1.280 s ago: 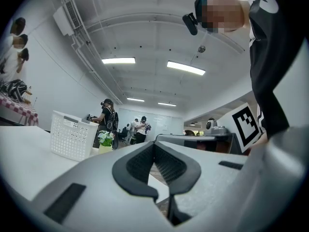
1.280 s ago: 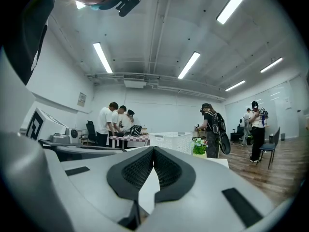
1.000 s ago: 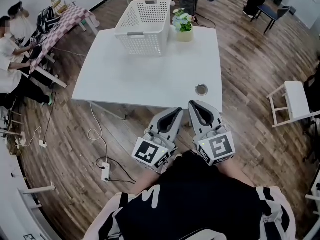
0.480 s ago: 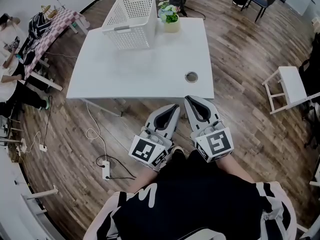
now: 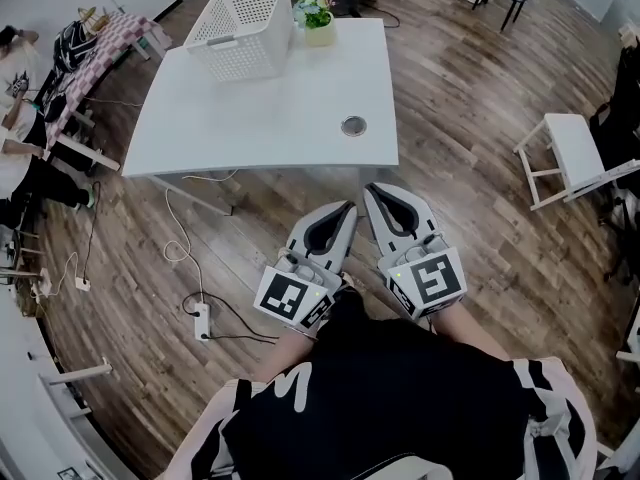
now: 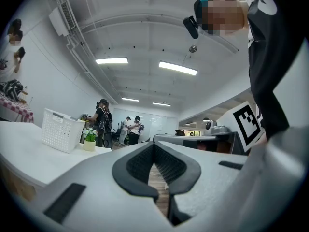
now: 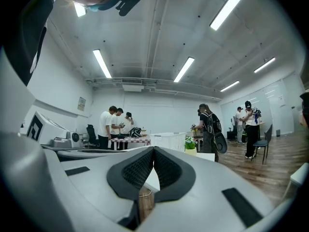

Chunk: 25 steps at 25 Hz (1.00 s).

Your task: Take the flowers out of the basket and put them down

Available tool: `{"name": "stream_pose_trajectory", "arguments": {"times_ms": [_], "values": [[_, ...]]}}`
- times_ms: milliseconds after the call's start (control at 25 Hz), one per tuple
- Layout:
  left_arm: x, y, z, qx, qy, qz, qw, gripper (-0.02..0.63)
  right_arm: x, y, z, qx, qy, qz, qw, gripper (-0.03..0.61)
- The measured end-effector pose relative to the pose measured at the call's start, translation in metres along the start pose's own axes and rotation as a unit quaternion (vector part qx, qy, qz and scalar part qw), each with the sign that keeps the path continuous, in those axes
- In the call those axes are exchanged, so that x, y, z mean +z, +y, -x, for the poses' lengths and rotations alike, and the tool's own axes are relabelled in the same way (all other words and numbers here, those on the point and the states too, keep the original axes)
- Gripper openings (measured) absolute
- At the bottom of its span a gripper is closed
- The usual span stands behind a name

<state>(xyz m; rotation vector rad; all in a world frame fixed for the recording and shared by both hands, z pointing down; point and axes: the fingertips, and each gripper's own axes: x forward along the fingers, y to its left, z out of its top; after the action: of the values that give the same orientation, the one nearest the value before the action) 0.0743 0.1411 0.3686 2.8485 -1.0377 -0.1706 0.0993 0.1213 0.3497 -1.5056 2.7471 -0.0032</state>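
A white perforated basket stands at the far end of the white table. Right beside it, on the tabletop, sits a small cream pot of flowers. I cannot see inside the basket. Both grippers are held close to the person's body, over the floor short of the table's near edge. My left gripper and right gripper are both shut with nothing between the jaws. In the left gripper view the basket and flowers lie far off to the left; in the right gripper view the flowers show beyond the gripper.
A round cable hole sits near the table's front right. A white stool stands at the right. A power strip with cables lies on the wood floor at left. People sit at a checkered table far left.
The table, basket and flowers have slid up and away in the head view as the person drew back. Both grippers stayed shut, side by side.
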Motion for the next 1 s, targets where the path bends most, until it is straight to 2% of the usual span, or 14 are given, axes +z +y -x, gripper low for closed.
{"name": "stream_pose_trajectory", "arguments": {"times_ms": [320,640,1000], "values": [[-0.017,-0.086,0.020,0.004,0.001,0.006,1.0000,0.005,-0.003,0.007,0.088,0.002,0.004,0.000,1.000,0.018],[-0.030,-0.154,0.032,0.016,-0.003,0.004,0.9999,0.005,-0.009,0.007,0.164,0.006,0.002,0.004,1.000,0.018],[-0.020,-0.170,0.055,0.021,-0.005,-0.003,0.9998,0.005,-0.001,0.029,0.182,0.010,0.000,0.001,1.000,0.018]]}}
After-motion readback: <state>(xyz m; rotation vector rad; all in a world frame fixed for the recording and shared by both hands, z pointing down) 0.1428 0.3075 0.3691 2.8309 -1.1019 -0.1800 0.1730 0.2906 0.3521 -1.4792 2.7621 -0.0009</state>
